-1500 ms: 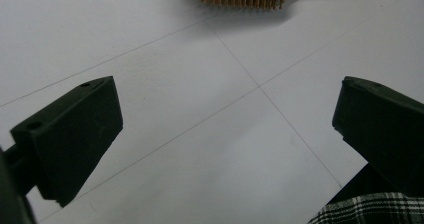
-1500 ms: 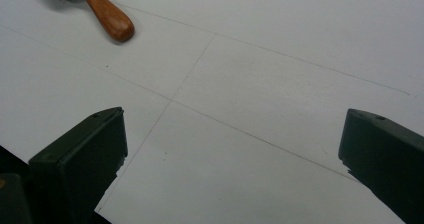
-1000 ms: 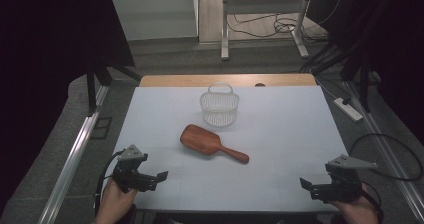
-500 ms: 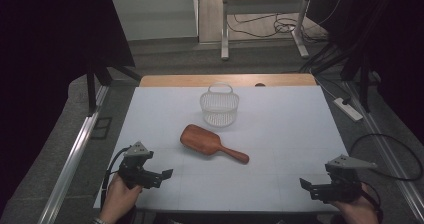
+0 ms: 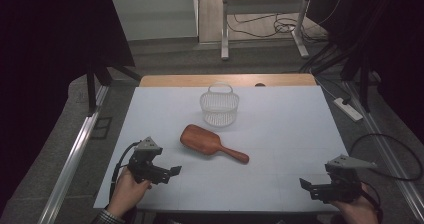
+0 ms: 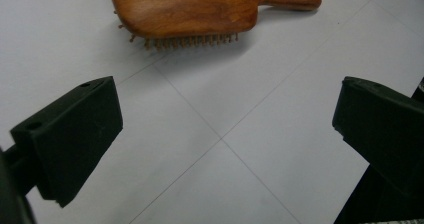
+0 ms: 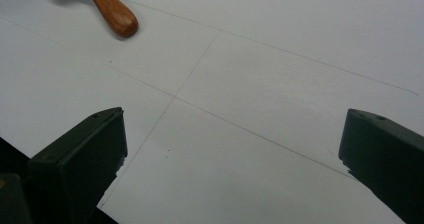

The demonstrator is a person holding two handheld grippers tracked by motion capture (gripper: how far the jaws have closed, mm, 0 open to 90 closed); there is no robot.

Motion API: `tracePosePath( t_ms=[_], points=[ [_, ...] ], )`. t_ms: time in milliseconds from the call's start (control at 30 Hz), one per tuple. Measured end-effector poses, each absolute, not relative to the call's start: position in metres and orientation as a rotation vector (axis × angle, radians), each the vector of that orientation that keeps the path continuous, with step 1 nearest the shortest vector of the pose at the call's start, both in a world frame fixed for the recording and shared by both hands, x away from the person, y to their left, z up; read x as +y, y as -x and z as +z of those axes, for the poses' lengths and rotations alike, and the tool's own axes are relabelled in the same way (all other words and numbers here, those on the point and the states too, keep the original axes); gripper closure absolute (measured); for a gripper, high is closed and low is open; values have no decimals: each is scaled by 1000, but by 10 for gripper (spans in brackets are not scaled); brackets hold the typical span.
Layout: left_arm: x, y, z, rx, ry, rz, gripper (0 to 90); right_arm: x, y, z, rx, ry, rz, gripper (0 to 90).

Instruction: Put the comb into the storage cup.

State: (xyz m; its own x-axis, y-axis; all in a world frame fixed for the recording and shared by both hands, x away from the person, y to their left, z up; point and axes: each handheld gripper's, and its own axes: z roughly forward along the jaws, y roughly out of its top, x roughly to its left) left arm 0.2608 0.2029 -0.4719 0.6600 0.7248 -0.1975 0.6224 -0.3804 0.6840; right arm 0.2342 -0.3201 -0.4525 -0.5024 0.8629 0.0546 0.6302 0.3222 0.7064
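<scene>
My left gripper (image 5: 172, 171), jaws spread wide and empty, sits lower left, near the wooden hairbrush (image 5: 207, 142) at mid-frame

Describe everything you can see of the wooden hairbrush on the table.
The hairbrush looks like reddish-brown polished wood, with a broad rounded paddle head and a slim handle ending in a rounded tip. It lies flat on the white table, smooth back up, with short bristles pointing down onto the surface. In the high view its head points to the far left and its handle to the near right. It sits just in front of the white basket, apart from it. Nothing grips or touches it.
</scene>
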Motion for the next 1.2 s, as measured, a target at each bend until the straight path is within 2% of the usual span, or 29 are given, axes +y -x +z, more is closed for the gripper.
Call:
tracePosePath(
  t_ms=[1200],
  points=[
    [148,-306,-466,975,-2189,118,0,-319,-234,-453,2272,-1315,977,0]
  ],
)
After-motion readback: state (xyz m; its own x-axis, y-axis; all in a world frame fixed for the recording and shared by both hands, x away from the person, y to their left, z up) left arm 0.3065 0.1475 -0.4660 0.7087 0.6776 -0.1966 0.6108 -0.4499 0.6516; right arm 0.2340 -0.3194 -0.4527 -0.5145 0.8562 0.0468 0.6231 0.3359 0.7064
